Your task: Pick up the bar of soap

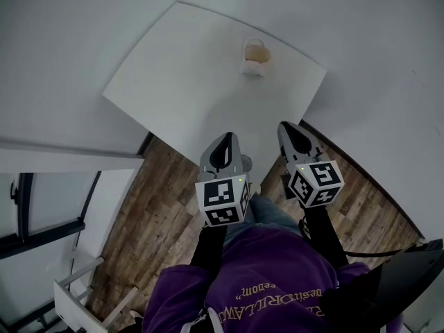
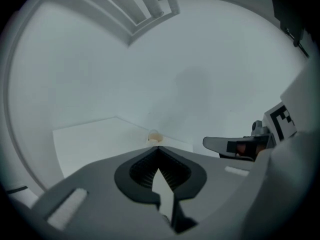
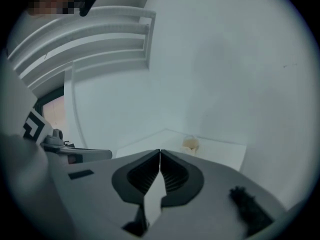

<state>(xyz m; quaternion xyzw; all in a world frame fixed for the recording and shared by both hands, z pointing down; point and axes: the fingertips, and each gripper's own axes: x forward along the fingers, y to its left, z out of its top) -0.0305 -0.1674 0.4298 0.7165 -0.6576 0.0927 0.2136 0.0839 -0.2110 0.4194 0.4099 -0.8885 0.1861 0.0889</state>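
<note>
Our left gripper [image 1: 226, 139] has its jaws pressed together, the tips meeting, with nothing between the ribbed black pads. Our right gripper [image 1: 288, 129] is closed the same way and is just as empty. Both have smooth grey plastic shells that taper to a point, and each carries a cube of black-and-white square markers behind. They hover low in the centre of the head view, at the lower corner of the table [image 1: 159, 82], a flat, matte white slab with sharp corners.

We see the bar of soap [image 1: 255, 55] in the upper middle of that frame, well apart from both grippers and near the table's upper edge. It is a pale cream, rounded lump resting in a small white holder [image 1: 251, 69]. It shows too small for us to tell its long axis or which way it points.

Below the table, at the lower left, the floor [image 1: 159, 207] is brown wood planks with visible grain.
</note>
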